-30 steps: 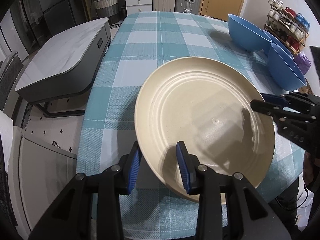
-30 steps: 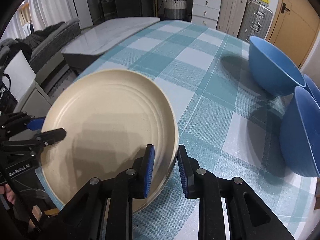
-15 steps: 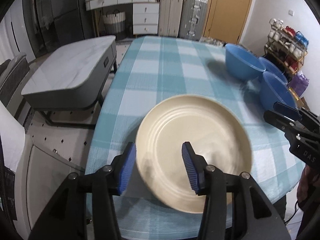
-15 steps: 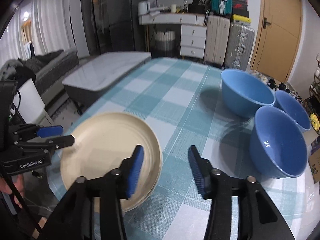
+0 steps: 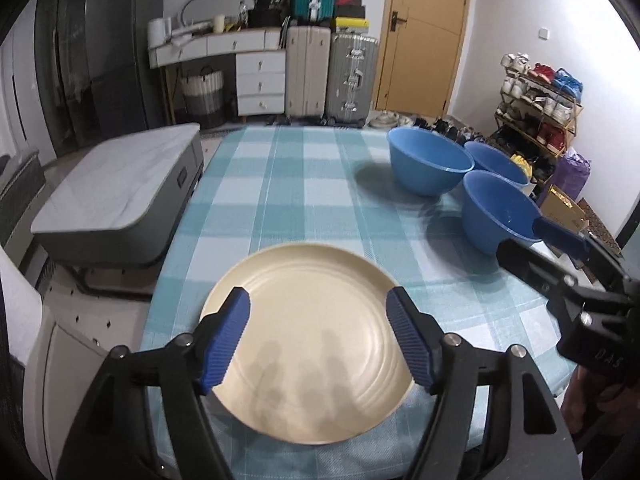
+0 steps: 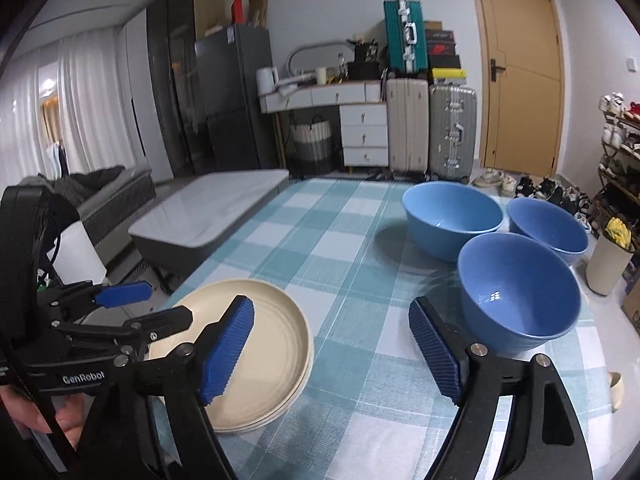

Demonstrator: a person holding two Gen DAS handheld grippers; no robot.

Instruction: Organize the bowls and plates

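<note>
- My left gripper (image 5: 318, 338) hangs above the cream plates (image 5: 308, 340), its jaws spread wide after just opening, nothing pressed between the pads
- The plates lie flat as a stack at the near edge of the table (image 5: 280, 184), below and between my left gripper's fingers
- My right gripper (image 6: 332, 346) has just opened wide too, gripping nothing; the plates (image 6: 272, 344) sit to its left, the nearest blue bowl (image 6: 518, 292) just right of it
- Two more blue bowls (image 6: 452, 216) stand behind that one, close together
</note>
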